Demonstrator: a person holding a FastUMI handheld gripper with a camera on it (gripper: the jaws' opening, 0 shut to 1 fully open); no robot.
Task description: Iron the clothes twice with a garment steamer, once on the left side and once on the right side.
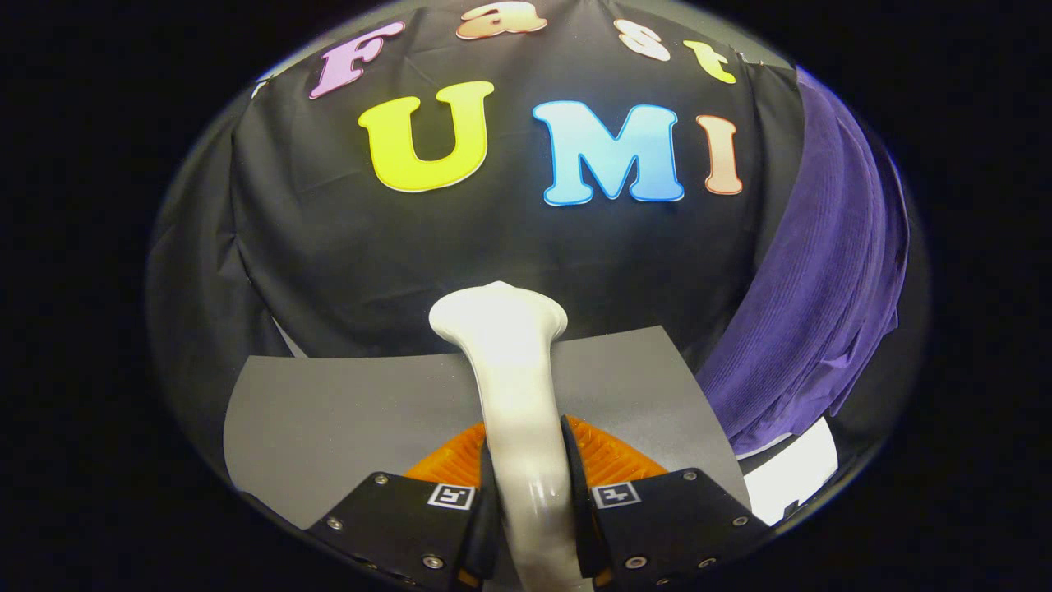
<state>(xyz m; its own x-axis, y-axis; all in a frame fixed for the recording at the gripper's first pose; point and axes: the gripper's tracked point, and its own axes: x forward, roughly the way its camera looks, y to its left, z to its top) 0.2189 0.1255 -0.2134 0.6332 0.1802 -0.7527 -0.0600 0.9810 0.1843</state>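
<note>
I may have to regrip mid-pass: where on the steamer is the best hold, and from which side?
Keep to the narrow neck of the steamer, where the gripper is shut on it now, below the flared head. Come from behind, fingers either side, so the head points ahead. The purple garment hangs beyond the fingers, to their right.

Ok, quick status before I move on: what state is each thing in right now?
gripper: shut on the steamer handle, a finger pressing each side.
garment steamer: held, its head pointing forward beyond the fingers, not touching the garment.
purple garment: hanging off to the right, beside the black cloth wall, in folds.
grey mat: lying flat below the steamer.
</note>
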